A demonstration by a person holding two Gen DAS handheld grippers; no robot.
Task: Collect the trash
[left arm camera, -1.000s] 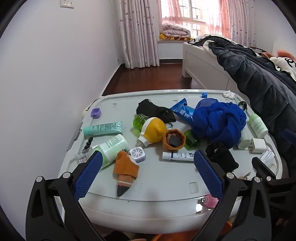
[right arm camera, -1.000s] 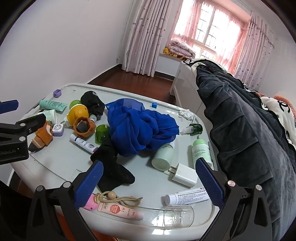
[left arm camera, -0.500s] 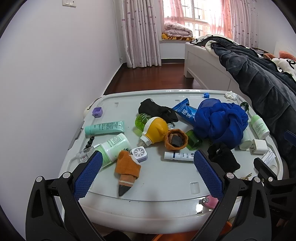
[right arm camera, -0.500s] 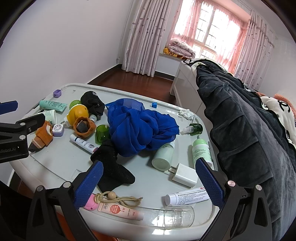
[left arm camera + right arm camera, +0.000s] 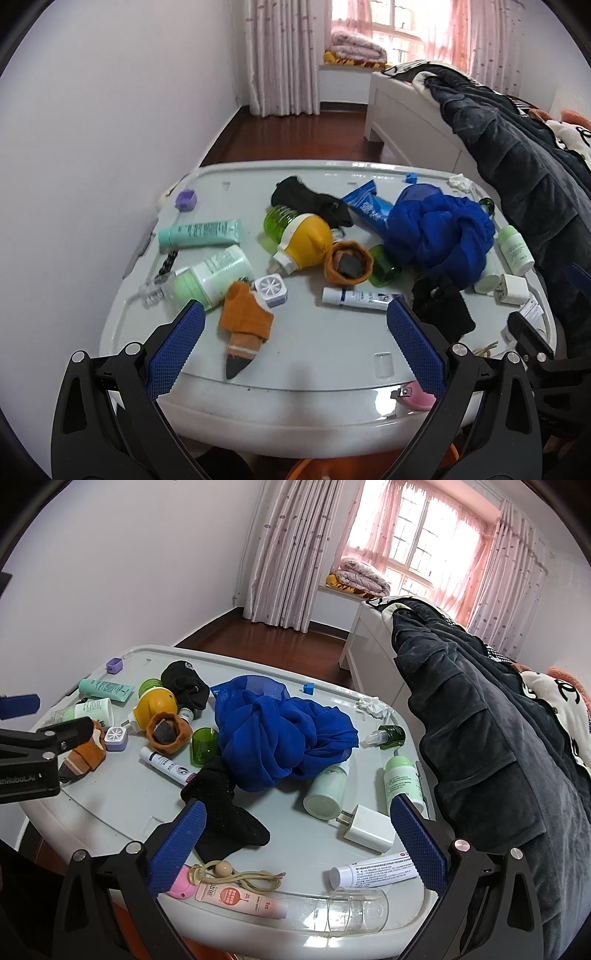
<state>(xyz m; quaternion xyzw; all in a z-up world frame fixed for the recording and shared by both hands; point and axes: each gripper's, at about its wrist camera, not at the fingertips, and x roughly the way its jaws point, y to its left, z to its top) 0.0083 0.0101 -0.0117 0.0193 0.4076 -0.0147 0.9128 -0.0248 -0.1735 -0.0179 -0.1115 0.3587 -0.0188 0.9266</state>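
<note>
A white table [image 5: 325, 354] [image 5: 122, 805] is littered with things. A crumpled white tissue [image 5: 373, 706] [image 5: 459, 181] lies at the far right edge. A blue wrapper [image 5: 365, 206] lies beside a blue cloth [image 5: 439, 236] [image 5: 280, 731]. Tubes [image 5: 356, 297] [image 5: 373, 873], bottles [image 5: 212, 275] [image 5: 400, 779], socks [image 5: 245, 325] [image 5: 225, 819] and a clear cup [image 5: 354, 908] lie around. My left gripper [image 5: 295, 347] is open and empty above the near edge. My right gripper [image 5: 295, 845] is open and empty above the near right part.
A bed with a dark blanket [image 5: 491, 738] stands right of the table. A white wall [image 5: 92, 147] is on the left. Wooden floor [image 5: 295, 140] and curtains lie beyond. Something orange [image 5: 321, 470] shows under the table's near edge.
My left gripper has risen and drawn back slightly, so the table sits lower in its view. The right gripper has barely moved. Nothing on the table has moved.
</note>
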